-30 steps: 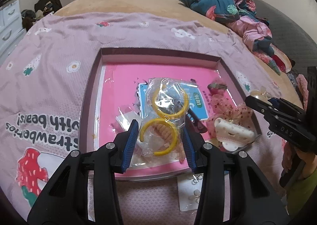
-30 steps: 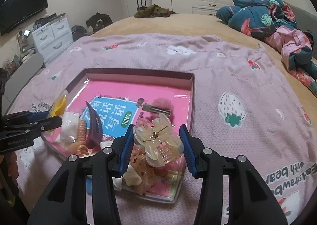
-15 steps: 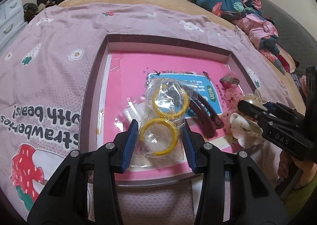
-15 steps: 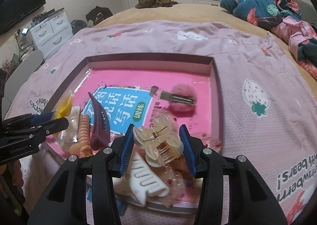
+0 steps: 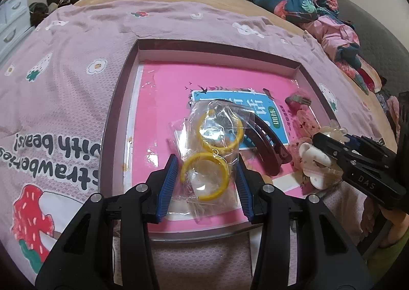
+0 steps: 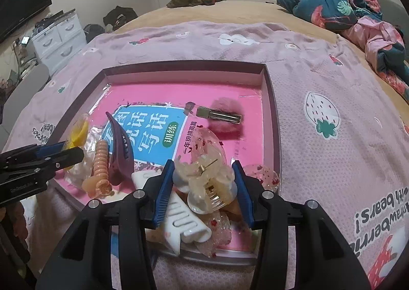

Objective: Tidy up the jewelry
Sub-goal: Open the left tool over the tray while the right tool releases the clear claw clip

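Your left gripper: blue pads closed on a clear plastic bag with two yellow hoop earrings, at the tray's near edge. Your right gripper: pads clamped on a translucent cream claw clip, above a white clip and glittery clear pieces in the tray's near right corner. Beyond: peach spiral clip, dark purple curved clip, pink fluffy barrette. All lie in a shallow pink-lined tray on your pink strawberry blanket.

Both wrist views look steeply down, close over the same tray, from its opposite near corners.
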Available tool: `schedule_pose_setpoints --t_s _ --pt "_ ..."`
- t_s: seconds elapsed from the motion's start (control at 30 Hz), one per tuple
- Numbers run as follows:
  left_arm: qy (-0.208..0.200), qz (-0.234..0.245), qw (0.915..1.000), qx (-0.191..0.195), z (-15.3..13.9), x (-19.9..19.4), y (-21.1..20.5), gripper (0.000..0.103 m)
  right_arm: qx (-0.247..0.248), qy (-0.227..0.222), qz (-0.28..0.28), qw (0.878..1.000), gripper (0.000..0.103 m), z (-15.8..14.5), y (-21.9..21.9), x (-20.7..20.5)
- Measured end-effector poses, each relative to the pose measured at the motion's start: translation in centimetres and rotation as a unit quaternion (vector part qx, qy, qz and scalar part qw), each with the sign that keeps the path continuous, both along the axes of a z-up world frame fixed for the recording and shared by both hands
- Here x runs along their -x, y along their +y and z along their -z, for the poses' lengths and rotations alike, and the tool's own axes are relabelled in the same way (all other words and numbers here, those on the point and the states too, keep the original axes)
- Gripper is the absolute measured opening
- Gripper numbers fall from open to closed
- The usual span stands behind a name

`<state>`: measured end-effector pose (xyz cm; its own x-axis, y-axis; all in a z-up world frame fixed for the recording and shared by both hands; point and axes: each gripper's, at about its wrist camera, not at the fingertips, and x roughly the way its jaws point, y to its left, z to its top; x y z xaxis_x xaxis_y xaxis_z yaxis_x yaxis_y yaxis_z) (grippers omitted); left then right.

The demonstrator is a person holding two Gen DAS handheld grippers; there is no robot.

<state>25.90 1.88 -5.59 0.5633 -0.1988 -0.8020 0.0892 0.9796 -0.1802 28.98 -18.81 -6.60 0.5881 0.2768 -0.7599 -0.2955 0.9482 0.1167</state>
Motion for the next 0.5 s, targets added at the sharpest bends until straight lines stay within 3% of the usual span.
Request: schedule_pose_setpoints --t_s 0.23,0.37,0.5 --pt "0.002 0.0 1.0 -0.002 -0.3 0.0 -0.2 0.036 -0.01 -0.014 0.001 1.0 0.066 -1.4 -0.5 1.1" --pt "-0.003 0.0 1.0 0.001 -0.9 0.3 -0.2 0.049 -0.02 -0.03 0.01 0.999 0.076 -2.7 -1.4 2.1" --pt "-0.011 -0.001 0.9999 0.0 -1.7 1.0 -0.3 0.053 -0.028 -0.044 0.017 0.999 0.08 -4.1 -2.3 3.2"
